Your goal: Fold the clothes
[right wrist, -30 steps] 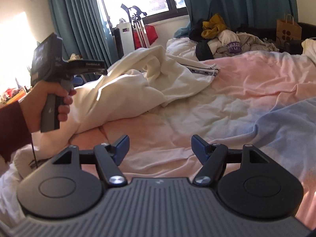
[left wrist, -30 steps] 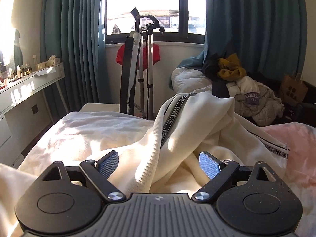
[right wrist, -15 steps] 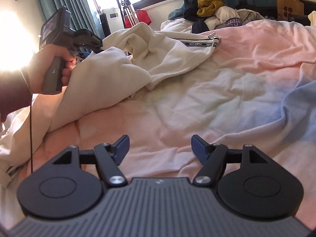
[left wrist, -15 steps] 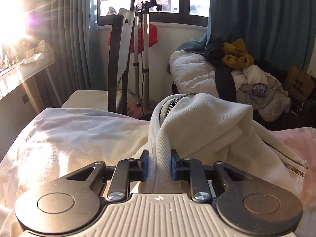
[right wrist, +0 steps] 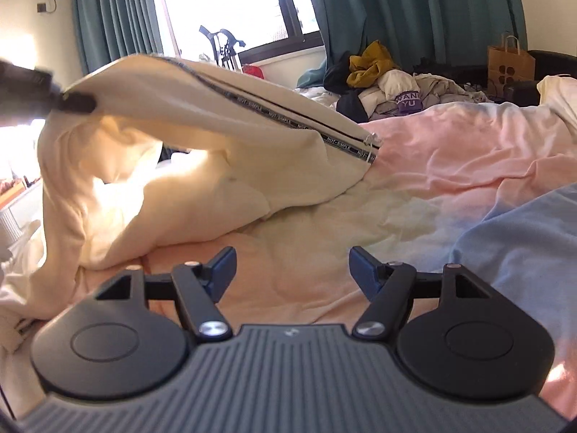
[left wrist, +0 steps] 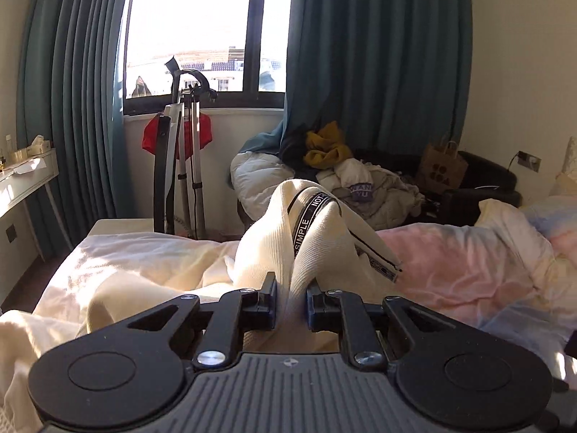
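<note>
We hold the left gripper [left wrist: 291, 301] with its jaws clamped on a fold of the cream garment [left wrist: 288, 238]. The fabric fills the narrow gap between the two pads and rises ahead of them in a ridge. A black printed tape [left wrist: 306, 216] (the lettering reads in part "SIMPLE") runs over the top of that ridge.

In the right wrist view, the same cream garment [right wrist: 202, 137] is lifted at its upper left end, where the tip of the left gripper [right wrist: 77, 101] pinches it. From there the cloth slopes down to the right, and its lower part lies in folds on the bed cover [right wrist: 450, 166]. The printed tape [right wrist: 288, 122] follows the upper edge of the cloth down to a corner that rests on the pink part of the cover.

We hold the right gripper [right wrist: 292, 270] above the bed cover with its jaws spread wide. Nothing sits between its pads, and it is apart from the garment.

Beyond the bed lies a pile of clothes [left wrist: 364, 184], beside a brown paper bag [left wrist: 441, 169]. Teal curtains [left wrist: 378, 54] frame the window [left wrist: 202, 29].
</note>
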### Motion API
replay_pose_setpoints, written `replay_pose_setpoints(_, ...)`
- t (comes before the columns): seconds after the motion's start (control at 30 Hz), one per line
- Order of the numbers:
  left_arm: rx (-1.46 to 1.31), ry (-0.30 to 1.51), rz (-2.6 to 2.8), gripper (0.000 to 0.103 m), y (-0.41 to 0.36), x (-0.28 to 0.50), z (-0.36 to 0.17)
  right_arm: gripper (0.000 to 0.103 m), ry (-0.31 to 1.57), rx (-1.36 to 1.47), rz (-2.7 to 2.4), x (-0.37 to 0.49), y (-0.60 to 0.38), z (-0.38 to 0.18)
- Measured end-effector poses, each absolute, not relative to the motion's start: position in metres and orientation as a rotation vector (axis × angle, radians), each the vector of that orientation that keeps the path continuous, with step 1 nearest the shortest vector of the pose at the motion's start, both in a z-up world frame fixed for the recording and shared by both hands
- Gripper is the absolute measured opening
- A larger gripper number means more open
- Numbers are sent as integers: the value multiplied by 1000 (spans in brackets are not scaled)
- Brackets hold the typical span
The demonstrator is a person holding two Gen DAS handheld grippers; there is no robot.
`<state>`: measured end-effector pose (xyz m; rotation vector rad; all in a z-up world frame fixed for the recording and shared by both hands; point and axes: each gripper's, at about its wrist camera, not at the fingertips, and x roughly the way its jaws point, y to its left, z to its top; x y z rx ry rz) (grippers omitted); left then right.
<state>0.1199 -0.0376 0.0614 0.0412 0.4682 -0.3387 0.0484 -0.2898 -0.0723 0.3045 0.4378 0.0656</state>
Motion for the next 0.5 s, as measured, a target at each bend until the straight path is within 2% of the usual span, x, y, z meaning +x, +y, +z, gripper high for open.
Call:
replay_pose_setpoints(0.23,-66,522,-322,16,-17,16,0,73,416,634,58,12,-337,-56)
replay_pose_setpoints(0.5,-216,569,-281,16,26,-9,-38,70,447,775,117,22,-343,-64)
